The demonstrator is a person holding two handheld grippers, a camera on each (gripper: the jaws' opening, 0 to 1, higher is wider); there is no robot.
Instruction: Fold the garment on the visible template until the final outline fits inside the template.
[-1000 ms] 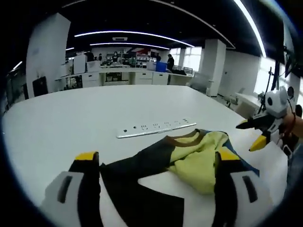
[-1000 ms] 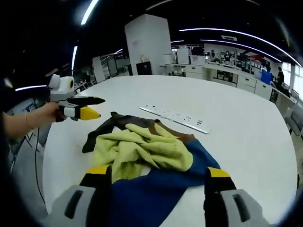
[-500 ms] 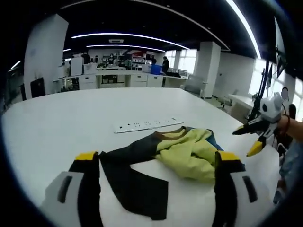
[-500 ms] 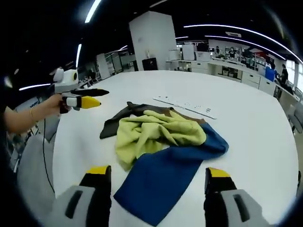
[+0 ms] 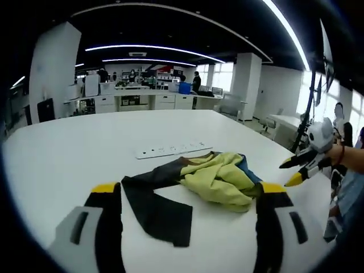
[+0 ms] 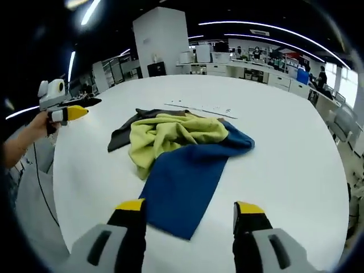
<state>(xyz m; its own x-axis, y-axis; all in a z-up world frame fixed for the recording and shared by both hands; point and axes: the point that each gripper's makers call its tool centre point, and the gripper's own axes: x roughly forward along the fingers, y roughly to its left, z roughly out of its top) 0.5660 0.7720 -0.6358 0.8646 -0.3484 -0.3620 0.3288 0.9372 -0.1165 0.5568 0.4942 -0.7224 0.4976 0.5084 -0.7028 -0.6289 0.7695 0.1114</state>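
Crumpled garment (image 6: 176, 153) mid-table (image 6: 284, 148), wide bare white margins all round

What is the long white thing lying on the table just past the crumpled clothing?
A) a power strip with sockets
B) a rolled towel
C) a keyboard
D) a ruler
A: the flat white power strip shows a row of socket holes and lies on the table just beyond the garment; the right gripper view shows it too.

The garment (image 6: 173, 151) is seen crumpled on the white table: yellow-green bunched centrally, a blue panel and a dark, possibly black, panel spread flat.
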